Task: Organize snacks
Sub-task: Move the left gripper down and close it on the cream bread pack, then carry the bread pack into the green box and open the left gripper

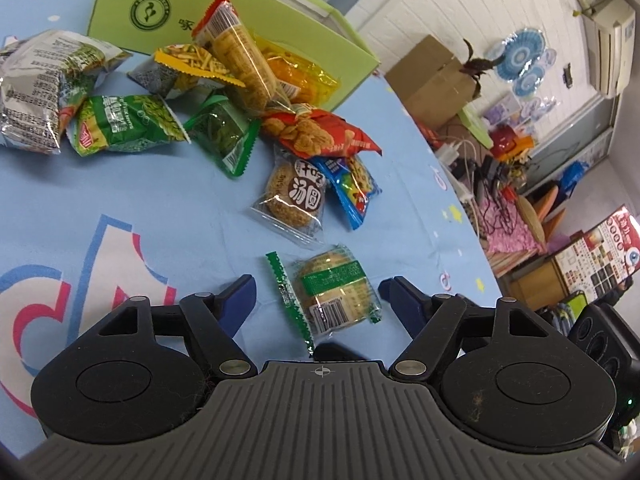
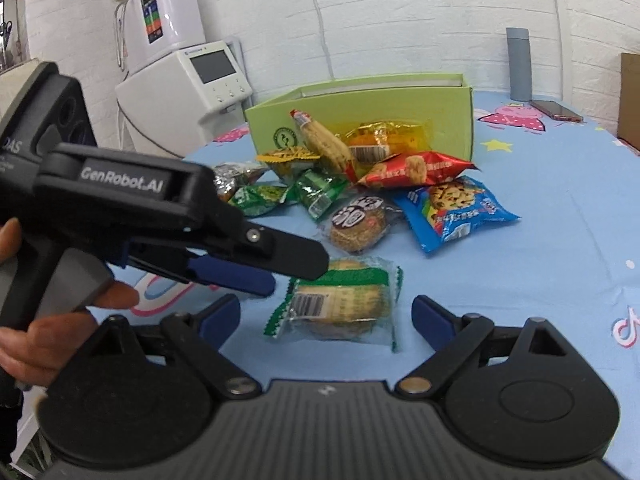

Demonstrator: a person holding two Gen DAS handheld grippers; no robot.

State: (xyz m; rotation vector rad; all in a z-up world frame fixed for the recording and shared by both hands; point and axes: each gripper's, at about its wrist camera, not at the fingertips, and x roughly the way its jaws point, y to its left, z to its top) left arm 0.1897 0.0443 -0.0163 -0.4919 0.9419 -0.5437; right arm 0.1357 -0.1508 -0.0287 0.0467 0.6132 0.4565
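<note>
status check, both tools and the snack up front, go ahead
Left tool open, straddling the green-banded cookie pack, pads not touching. Right tool open, empty, facing the same pack. Green box beyond the snack pile.

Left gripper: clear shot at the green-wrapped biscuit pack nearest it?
Probably yes. The left gripper is open with the biscuit pack lying flat between its fingers, apart from the pile; nothing blocks it, though the right gripper straddles it too.

Black tool [image 1: 316, 292], blue pads [image 1: 240, 296], silver screws
</note>
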